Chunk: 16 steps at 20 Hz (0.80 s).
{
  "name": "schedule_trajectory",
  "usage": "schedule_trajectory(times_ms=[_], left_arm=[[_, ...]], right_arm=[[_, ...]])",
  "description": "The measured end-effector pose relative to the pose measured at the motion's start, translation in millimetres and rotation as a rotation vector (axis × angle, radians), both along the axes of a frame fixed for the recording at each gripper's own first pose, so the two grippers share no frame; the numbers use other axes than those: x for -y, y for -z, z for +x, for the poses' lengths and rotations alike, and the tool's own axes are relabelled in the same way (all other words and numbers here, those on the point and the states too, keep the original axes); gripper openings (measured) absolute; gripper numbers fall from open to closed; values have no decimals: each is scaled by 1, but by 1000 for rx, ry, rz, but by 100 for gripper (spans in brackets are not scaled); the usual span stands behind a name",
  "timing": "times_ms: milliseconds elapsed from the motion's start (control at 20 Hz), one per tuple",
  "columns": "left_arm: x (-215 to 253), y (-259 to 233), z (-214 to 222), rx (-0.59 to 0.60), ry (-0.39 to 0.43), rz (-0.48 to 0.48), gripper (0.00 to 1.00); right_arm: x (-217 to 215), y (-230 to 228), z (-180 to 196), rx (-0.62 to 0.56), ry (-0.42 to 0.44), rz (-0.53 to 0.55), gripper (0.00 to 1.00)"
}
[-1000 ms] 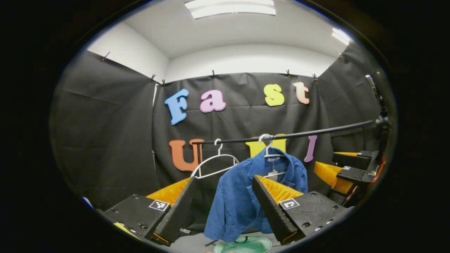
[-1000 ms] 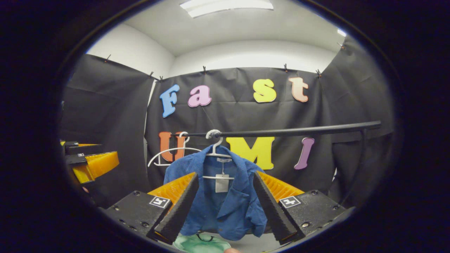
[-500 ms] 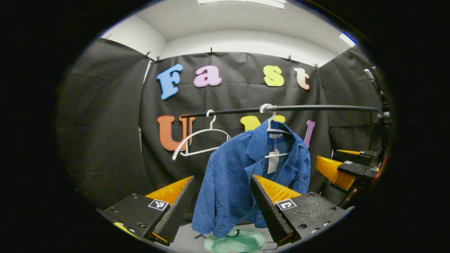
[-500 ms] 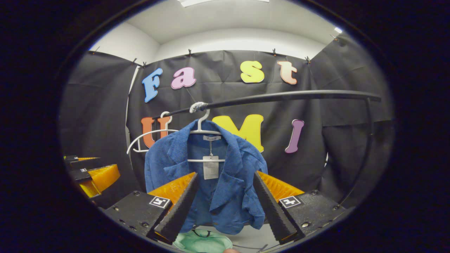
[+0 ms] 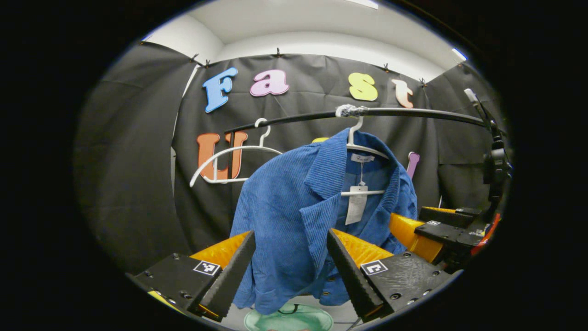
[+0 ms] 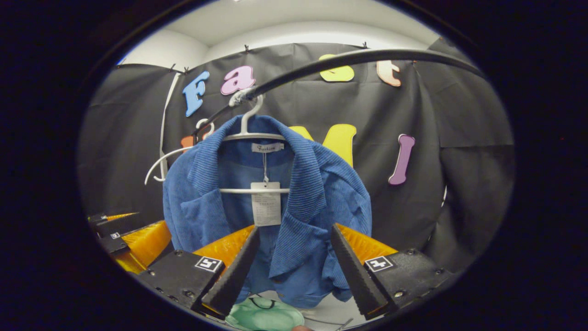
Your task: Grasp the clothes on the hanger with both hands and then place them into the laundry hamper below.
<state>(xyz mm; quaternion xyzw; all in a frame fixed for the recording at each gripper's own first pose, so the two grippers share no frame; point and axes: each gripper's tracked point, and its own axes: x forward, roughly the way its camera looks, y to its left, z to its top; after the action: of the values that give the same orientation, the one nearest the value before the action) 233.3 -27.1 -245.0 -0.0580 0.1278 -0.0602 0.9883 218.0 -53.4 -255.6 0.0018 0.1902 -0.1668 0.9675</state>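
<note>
A blue ribbed jacket hangs on a white hanger from a black rail. A white tag dangles inside its collar. My left gripper is open, its fingers on either side of the jacket's left front panel, a little short of the cloth. My right gripper is open in front of the jacket's right lapel. The right gripper also shows beside the jacket in the left gripper view, and the left gripper shows at the left of the right gripper view. A pale green hamper lies below.
An empty white hanger hangs on the same rail to the jacket's left. The rail's black stand with a clamp rises at the right. Black cloth walls close the booth behind and on both sides.
Both grippers have moved forward toward the jacket, which now looms larger and higher in both views. Both stay open. The rail has risen in both views.
</note>
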Motion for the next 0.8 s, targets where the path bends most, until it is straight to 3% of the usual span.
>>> schedule_trajectory(times_ms=[100, 300, 600, 700, 750, 800], left_arm=[[8, 6, 13, -6, 4, -8, 96], [27, 19, 33, -4, 32, 22, 100], [40, 45, 66, -49, 39, 22, 95], [41, 47, 75, -44, 41, 25, 89], [40, 48, 79, -40, 39, 32, 100], [41, 49, 84, -40, 41, 31, 91]], right_arm=[[9, 10, 15, -11, 11, 24, 98], [25, 25, 37, -20, 21, 52, 98], [49, 42, 52, -46, 37, 14, 98], [53, 43, 55, -40, 31, 30, 94], [55, 47, 55, -44, 35, 48, 87], [58, 48, 55, -43, 46, 70, 79]])
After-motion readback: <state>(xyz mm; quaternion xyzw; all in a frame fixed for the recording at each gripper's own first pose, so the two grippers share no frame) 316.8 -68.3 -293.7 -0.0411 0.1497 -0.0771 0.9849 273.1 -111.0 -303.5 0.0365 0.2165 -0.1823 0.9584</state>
